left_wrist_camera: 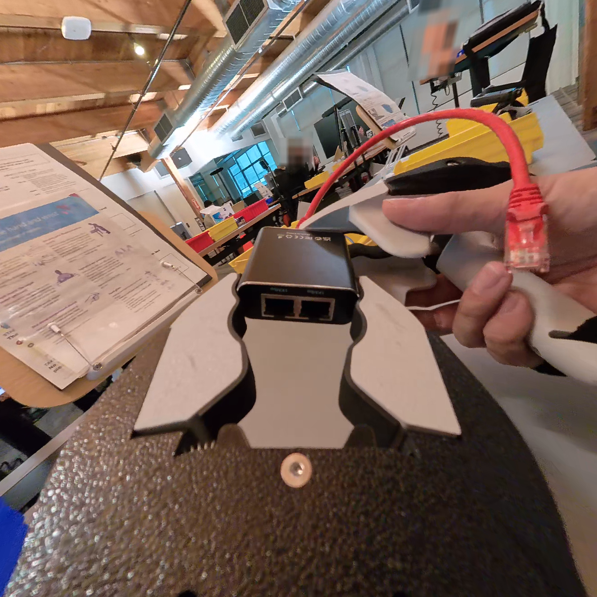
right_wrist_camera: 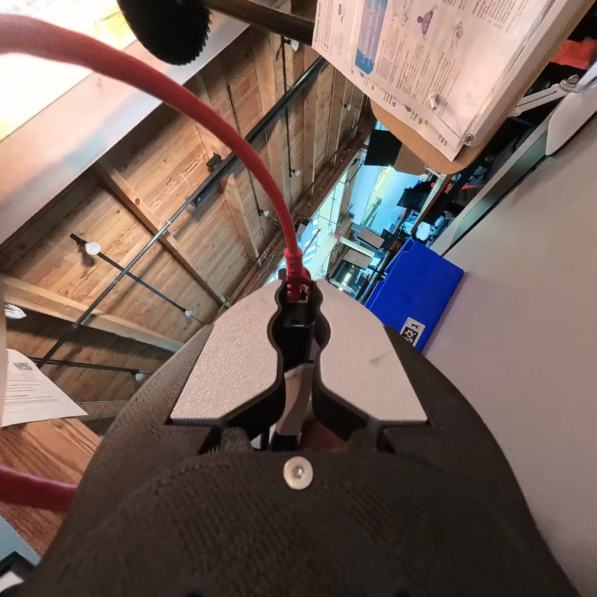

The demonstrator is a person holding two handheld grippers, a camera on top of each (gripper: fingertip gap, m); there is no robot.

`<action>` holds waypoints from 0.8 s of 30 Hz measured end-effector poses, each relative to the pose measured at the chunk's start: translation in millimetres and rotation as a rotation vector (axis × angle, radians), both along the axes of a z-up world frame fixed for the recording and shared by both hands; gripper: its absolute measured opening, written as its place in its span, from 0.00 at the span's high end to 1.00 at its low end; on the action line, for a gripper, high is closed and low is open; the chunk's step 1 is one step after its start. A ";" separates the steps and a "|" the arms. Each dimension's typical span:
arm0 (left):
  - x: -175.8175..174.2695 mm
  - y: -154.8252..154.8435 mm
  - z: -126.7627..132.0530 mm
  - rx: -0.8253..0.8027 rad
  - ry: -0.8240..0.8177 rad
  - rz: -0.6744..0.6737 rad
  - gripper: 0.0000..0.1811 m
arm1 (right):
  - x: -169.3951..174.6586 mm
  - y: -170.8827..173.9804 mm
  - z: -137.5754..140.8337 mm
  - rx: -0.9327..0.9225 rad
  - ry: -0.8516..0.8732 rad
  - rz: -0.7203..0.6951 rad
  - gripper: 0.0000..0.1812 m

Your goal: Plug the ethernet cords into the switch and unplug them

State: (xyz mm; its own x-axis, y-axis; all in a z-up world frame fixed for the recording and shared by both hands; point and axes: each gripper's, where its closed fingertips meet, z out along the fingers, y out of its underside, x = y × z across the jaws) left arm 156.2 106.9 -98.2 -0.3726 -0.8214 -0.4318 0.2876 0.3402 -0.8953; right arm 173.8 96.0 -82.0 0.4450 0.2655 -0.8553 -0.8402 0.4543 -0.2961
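Clamping the small black metal switch (left_wrist_camera: 298, 268) between its two grey-padded fingers, the left hand-held gripper (left_wrist_camera: 297, 323) holds it lifted, port face turned back toward the camera, seemingly so the sockets stay visible and square for an insertion. Two empty sockets show on that face, side by side. One red ethernet cord (left_wrist_camera: 502, 142) arcs from about 12 o'clock behind the switch over to 3 o'clock; whether its far end is already plugged into the rear I cannot tell.

At 3 o'clock in the left wrist view, the cord's red plug with its clear tip (left_wrist_camera: 526, 239) hangs tip-down beside a bare hand (left_wrist_camera: 504, 290) that grips the other tool's white handle, well apart from the sockets.

In the right wrist view, the right hand-held gripper (right_wrist_camera: 298, 300) is closed on that plug (right_wrist_camera: 298, 287), pinching it at the fingertips with the boot and cord leaving toward 12 o'clock and sweeping to 10 o'clock. Holding the plug by its body, not the cord, likely gives the stiffness needed to push it home.

Counted: one switch, two open sockets, one cord, one free plug, two grippers. A laminated instruction sheet (left_wrist_camera: 80, 265) stands at 9 o'clock.
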 end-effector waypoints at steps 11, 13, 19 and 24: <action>10.5 11.8 -7.1 0.062 -0.033 0.165 0.65 | 5.5 9.6 0.4 0.028 -0.036 0.121 0.94; 9.7 14.6 -4.1 0.077 -0.058 0.194 0.65 | 4.9 13.0 2.8 0.040 -0.071 0.147 0.94; 8.8 25.9 1.8 0.086 -0.107 0.236 0.66 | 2.3 23.7 10.4 0.052 -0.142 0.163 0.93; 9.4 32.4 3.4 0.072 -0.107 0.237 0.66 | 1.7 31.0 13.6 0.053 -0.177 0.174 0.93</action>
